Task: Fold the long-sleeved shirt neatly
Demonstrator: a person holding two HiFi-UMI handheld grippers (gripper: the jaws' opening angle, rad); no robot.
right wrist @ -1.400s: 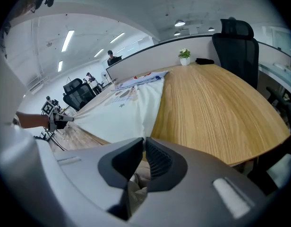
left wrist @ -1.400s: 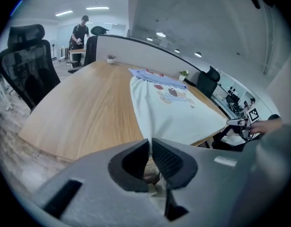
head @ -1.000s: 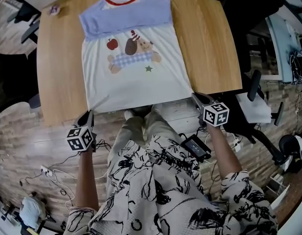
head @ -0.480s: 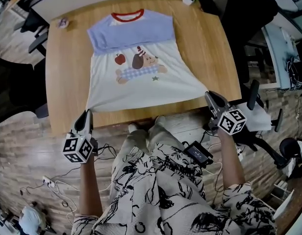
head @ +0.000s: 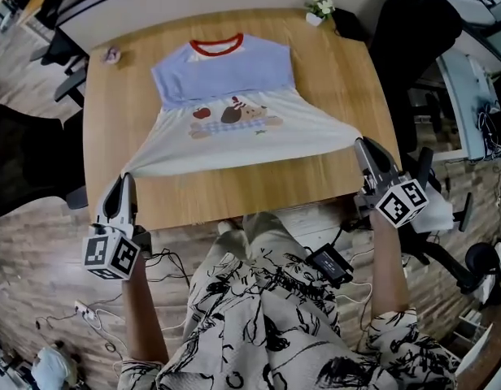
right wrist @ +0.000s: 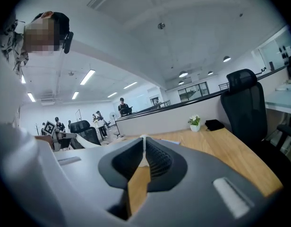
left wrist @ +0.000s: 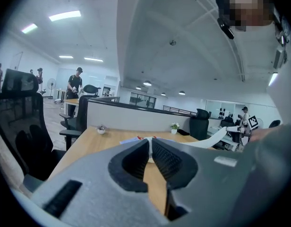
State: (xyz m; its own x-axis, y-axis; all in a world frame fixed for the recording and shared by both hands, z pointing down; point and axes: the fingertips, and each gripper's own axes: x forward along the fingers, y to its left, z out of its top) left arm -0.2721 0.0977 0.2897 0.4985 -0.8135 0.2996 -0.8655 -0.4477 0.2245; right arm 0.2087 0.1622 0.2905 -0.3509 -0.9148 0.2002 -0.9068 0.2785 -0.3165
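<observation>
Soft, light shirt [head: 234,140] sags above the surface [head: 340,88]; left gripper [head: 126,179] and right gripper [head: 361,144] jaws pinch its hem corners, likely the best hold.

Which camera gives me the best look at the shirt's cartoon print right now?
The head view: the whole shirt shows from above, print up. The left gripper view shows only a stretched hem strip; the right gripper view, a sliver between its fingers.

Head view looks down; 2 gripper views, seemingly level, share its table [head: 340,96].
</observation>
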